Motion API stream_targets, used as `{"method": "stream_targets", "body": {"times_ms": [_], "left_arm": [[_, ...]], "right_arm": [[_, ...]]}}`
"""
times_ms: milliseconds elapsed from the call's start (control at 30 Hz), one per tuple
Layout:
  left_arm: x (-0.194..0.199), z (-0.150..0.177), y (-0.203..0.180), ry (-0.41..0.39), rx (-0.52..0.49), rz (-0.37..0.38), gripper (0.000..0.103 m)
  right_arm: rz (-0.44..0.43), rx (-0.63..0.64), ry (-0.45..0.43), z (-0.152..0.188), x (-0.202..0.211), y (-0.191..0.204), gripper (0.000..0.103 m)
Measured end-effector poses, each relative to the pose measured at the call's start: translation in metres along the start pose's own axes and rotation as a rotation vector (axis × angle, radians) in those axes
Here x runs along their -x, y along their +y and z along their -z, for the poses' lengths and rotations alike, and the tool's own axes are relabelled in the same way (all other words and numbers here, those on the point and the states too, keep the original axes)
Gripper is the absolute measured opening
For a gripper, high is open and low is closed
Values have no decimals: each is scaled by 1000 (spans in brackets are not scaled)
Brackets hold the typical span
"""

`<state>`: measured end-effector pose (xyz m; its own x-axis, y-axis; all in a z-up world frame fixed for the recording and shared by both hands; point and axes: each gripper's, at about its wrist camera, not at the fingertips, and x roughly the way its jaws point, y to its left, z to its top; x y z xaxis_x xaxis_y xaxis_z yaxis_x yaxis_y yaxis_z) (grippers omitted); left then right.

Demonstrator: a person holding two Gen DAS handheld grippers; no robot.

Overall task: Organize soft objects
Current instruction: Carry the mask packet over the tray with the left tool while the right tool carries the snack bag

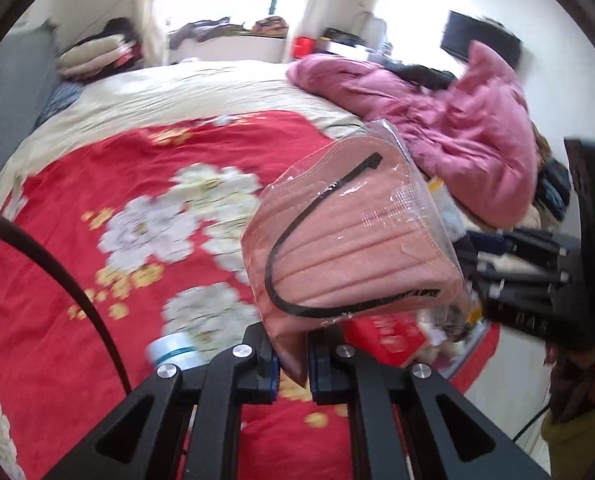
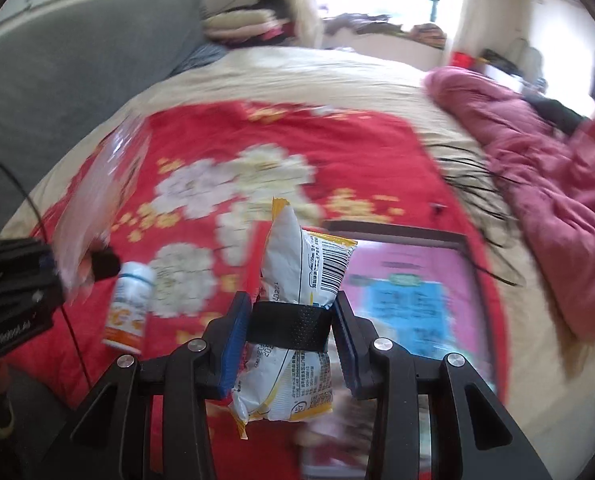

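Masks in a clear pack point(image 1: 353, 236) fill the centre of the left wrist view, pinched at their lower corner by the left gripper point(image 1: 291, 364). At lower centre of the right wrist view, the right gripper point(image 2: 287, 340) clamps a white-and-yellow snack packet point(image 2: 297, 304) above the red floral bedspread point(image 2: 225, 168); a white bottle point(image 2: 131, 304) lies lower left.

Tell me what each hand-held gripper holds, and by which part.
Left hand-held gripper: clear plastic pack of pink face masks, pinched at its bottom corner. Right hand-held gripper: white-and-yellow snack packet, squeezed around its middle.
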<state>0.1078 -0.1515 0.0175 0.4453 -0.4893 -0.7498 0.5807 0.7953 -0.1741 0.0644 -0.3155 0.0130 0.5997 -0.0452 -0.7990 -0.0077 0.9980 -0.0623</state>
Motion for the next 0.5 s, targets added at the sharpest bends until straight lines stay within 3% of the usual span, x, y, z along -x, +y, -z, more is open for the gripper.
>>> {"method": "stream_targets", "body": {"times_ms": [233,500], "left_arm": [[-32,-7,-83,53,-111,38,10],[-81,-2,-146,156,-190,29,10]], "right_arm": [[111,-136,-15,24,31,-92,42],[125,-201,33,60,28,-149,42]]}}
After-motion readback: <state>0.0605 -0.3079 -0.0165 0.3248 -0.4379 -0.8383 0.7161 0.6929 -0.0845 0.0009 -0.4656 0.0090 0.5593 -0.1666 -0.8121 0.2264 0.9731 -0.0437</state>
